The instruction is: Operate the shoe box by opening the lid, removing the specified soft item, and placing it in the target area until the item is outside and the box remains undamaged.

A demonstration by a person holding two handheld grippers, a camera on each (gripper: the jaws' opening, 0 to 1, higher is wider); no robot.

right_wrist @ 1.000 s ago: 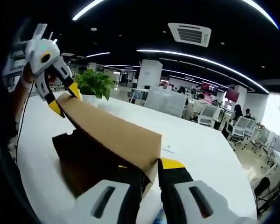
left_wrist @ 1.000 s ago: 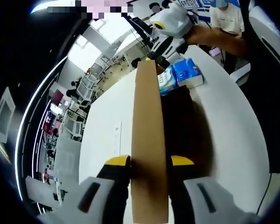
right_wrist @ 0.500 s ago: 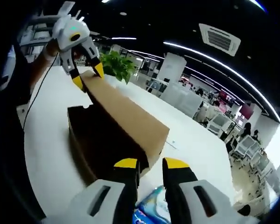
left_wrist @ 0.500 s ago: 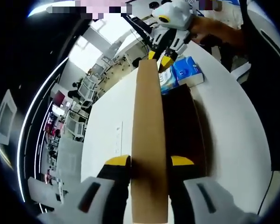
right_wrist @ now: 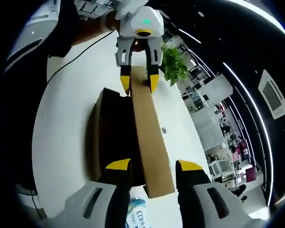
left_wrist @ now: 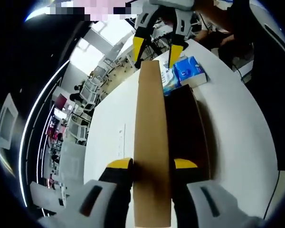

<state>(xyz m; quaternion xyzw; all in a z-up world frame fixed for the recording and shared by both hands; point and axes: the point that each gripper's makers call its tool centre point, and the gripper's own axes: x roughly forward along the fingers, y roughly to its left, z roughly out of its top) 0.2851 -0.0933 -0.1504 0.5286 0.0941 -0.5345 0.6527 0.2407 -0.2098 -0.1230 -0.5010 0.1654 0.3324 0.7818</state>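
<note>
The brown cardboard lid point(left_wrist: 151, 137) stands on edge above the dark open shoe box point(left_wrist: 186, 124). My left gripper point(left_wrist: 152, 165) is shut on the lid's near end; it also appears in the right gripper view point(right_wrist: 139, 81), clamped on the lid's point(right_wrist: 149, 137) far end. My right gripper point(right_wrist: 153, 166) is open, its jaws straddling the lid's end without pressing it. In the left gripper view the right gripper point(left_wrist: 155, 46) hangs spread over the lid's far end. A blue-and-white soft tissue pack point(left_wrist: 186, 74) lies on the table beside the box's far end, also seen as the pack point(right_wrist: 137, 214) under my right jaws.
The box rests on a long white table point(left_wrist: 232, 137). A green potted plant point(right_wrist: 173, 66) stands past the left gripper. A black cable point(right_wrist: 73, 54) trails over the table from the person's arm. Office desks and chairs lie beyond the table's edge.
My right gripper has let go of the lid's end, spread its jaws and swung over it. The left gripper keeps its hold on the lid.
</note>
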